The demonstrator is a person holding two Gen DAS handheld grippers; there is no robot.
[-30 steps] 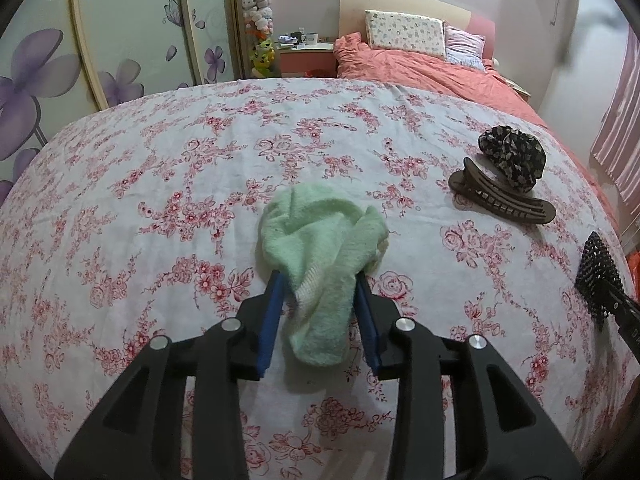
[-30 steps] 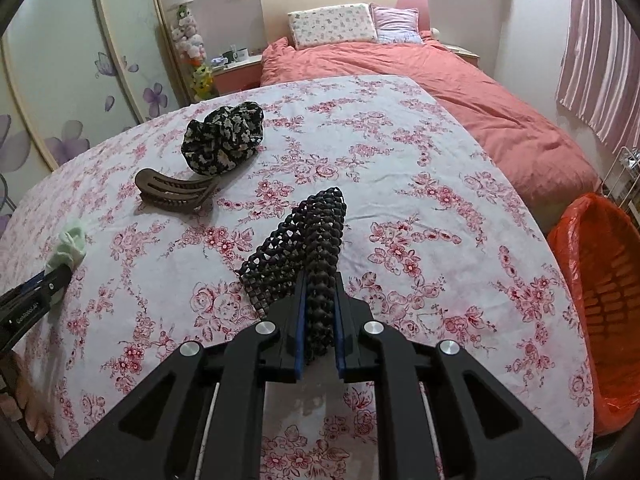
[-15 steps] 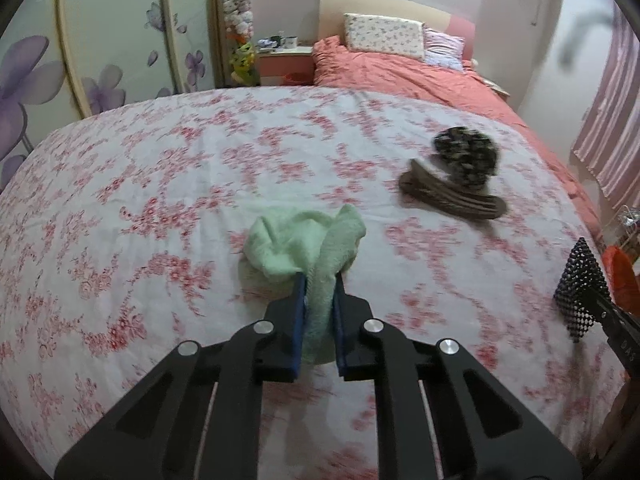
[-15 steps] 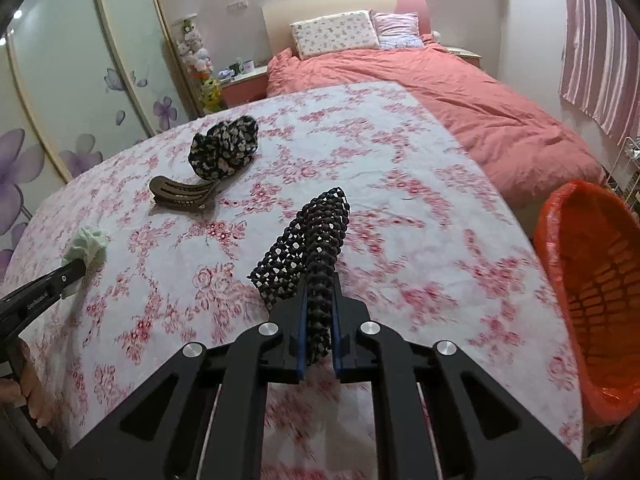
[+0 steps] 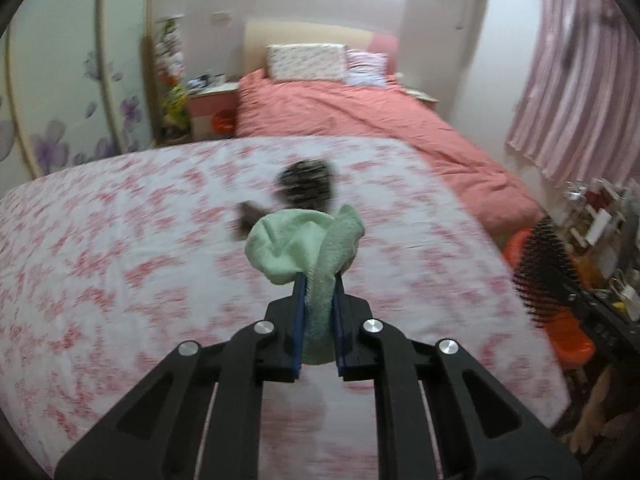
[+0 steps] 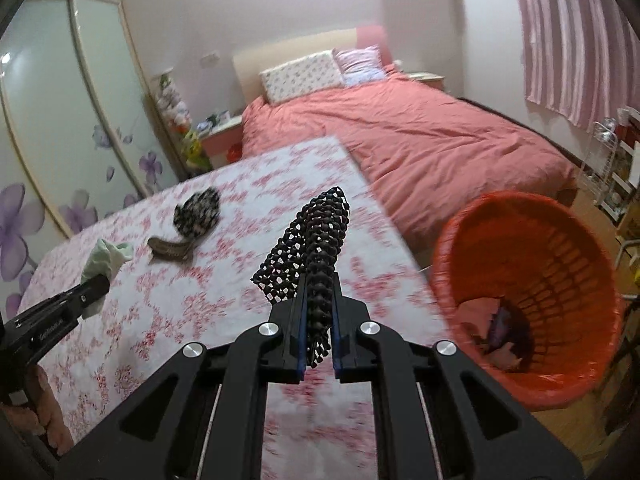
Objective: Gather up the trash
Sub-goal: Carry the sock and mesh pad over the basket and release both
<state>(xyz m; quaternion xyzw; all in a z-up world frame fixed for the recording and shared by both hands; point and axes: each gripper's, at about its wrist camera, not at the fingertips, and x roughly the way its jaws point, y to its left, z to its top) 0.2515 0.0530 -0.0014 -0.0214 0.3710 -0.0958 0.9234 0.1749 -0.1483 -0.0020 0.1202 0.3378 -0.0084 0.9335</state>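
My left gripper is shut on a pale green cloth, lifted off the floral tablecloth. In the right wrist view the same green cloth hangs at the left from the left gripper's tip. My right gripper is shut on a black mesh piece, held above the table's right edge. An orange basket with some trash inside stands on the floor to the right of it. A dark patterned scrunchie and a brown hair clip lie on the table.
A bed with a salmon cover lies beyond the table. A wardrobe with flower doors stands at the left. A rack with small items stands by the pink curtain at the right.
The left gripper shut on the green cloth and lifted it. Both grippers rose and swung right with their loads, bringing the orange basket into fuller view.
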